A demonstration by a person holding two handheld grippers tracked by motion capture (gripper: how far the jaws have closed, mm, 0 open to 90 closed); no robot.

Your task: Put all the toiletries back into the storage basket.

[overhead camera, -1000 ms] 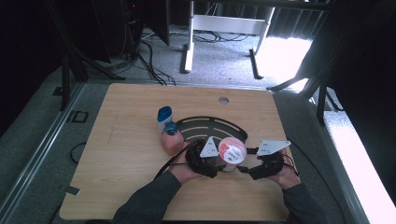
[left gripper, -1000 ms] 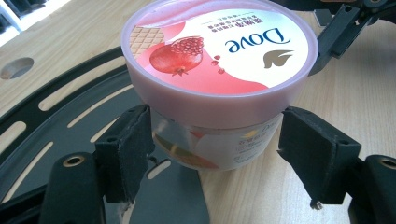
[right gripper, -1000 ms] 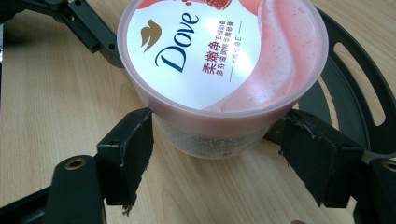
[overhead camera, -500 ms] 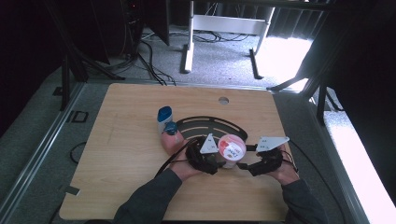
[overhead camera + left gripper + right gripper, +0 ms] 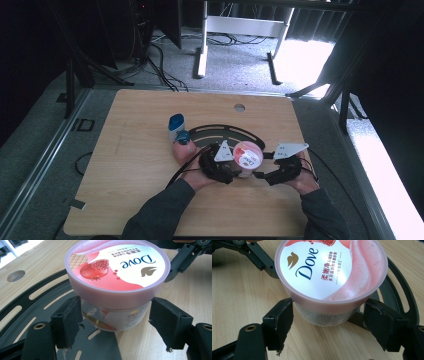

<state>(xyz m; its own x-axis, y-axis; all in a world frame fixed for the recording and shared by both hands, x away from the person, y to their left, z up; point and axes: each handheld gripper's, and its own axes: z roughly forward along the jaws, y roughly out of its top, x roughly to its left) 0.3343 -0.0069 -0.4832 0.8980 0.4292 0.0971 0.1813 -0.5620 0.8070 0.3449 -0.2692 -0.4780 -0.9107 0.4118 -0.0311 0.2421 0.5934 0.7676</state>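
High view: the Dove tub [image 5: 247, 157] stands on the table [image 5: 125, 150], at the near edge of the black slotted plate [image 5: 222, 132], with the left gripper [image 5: 220, 167] and right gripper [image 5: 274, 172] flanking it. A blue bottle [image 5: 176, 126] stands left of the plate.

Left gripper view: its jaws straddle the tub [image 5: 117, 282] below the lid, spread, the left pad about touching, the right pad apart. The pomegranate print shows here.

Right gripper view: jaws likewise released around the tub [image 5: 332, 275], and the grainy contents show.

The step looks like bracing for opening; next, one gripper must clench the body.
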